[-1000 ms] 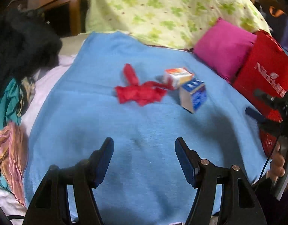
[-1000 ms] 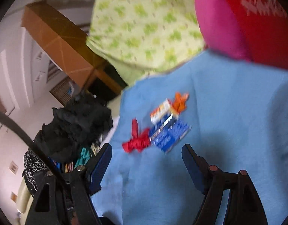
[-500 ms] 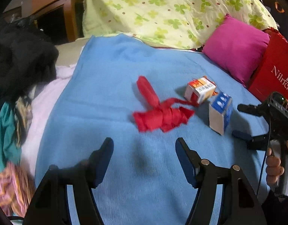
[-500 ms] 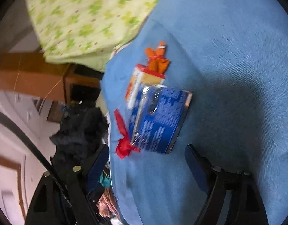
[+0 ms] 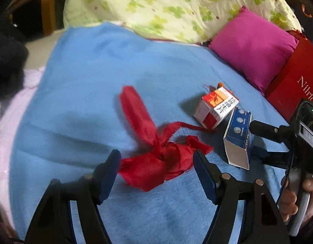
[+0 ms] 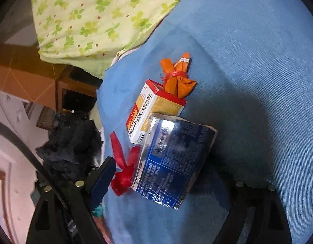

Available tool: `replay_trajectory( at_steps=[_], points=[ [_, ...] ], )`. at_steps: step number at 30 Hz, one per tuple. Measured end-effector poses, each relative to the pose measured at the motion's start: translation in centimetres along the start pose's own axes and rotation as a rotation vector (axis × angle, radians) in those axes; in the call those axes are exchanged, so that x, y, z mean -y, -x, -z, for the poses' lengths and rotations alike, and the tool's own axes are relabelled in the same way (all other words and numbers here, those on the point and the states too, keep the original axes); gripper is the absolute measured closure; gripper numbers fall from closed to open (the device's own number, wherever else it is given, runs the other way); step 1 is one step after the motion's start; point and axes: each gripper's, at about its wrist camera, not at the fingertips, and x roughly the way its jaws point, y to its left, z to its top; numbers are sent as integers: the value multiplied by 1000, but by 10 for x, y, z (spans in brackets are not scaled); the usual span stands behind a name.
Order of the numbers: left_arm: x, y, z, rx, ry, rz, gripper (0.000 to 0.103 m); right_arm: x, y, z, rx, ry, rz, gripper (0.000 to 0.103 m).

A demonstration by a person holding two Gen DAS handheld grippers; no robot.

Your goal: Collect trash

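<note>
A crumpled red plastic bag (image 5: 156, 154) lies on the blue blanket (image 5: 95, 85), its knotted bulk between the open fingers of my left gripper (image 5: 157, 167). Right of it lie a red, white and orange box (image 5: 215, 109) and a blue box (image 5: 238, 140). My right gripper (image 6: 166, 181) is open around the blue box (image 6: 172, 162), one finger on each side. In the right wrist view the red and yellow box (image 6: 154, 111), a knotted orange bag (image 6: 177, 79) and the red bag (image 6: 123, 170) lie beside it. The right gripper also shows in the left wrist view (image 5: 256, 138).
A green-patterned quilt (image 5: 172, 6) and a pink pillow (image 5: 254, 46) lie at the far end of the bed. A red paper bag (image 5: 294, 85) stands at the right. Dark clothes (image 5: 5, 65) are piled at the left, next to wooden furniture (image 6: 24, 79).
Both grippers have moved forward and down toward the trash. The red bag now sits between my left fingers, and the blue box between my right fingers.
</note>
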Motion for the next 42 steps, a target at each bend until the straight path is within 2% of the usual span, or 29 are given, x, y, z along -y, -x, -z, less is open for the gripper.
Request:
replay_trajectory(
  at_steps=[2,3,4,6,7,9,16,22,26,31,37,42],
  points=[
    [3,-8,2,-15,-7,4,30,-6,-1,2,11,52,42,18],
    [7,-11,5,-24,-19,5,31,-6,-2,2,10,72,63,30],
    [10,-13,8,-30,-29,7,36,-7,-4,2,5,89,79,35],
    [14,-16,14,-55,-45,-2,69,-7,-1,3,14,94,79,37],
    [15,-16,17,-66,-45,-13,70,-10,-1,3,17,113,88,37],
    [17,-12,24,-52,-46,-18,85,-16,1,6,25,151,112,37],
    [19,23,44,1,11,-30,88,-44,26,23,68,337,189,38],
    [25,61,70,45,69,-24,89,-44,64,32,99,396,194,38],
    [36,83,82,88,103,-50,89,-44,92,38,138,424,197,38],
    [64,112,94,144,113,-86,89,-43,122,48,185,453,214,38],
    [99,137,104,189,63,-120,89,-34,145,63,223,496,280,38],
    [102,134,122,181,55,-130,89,-25,157,80,222,514,293,38]
  ],
)
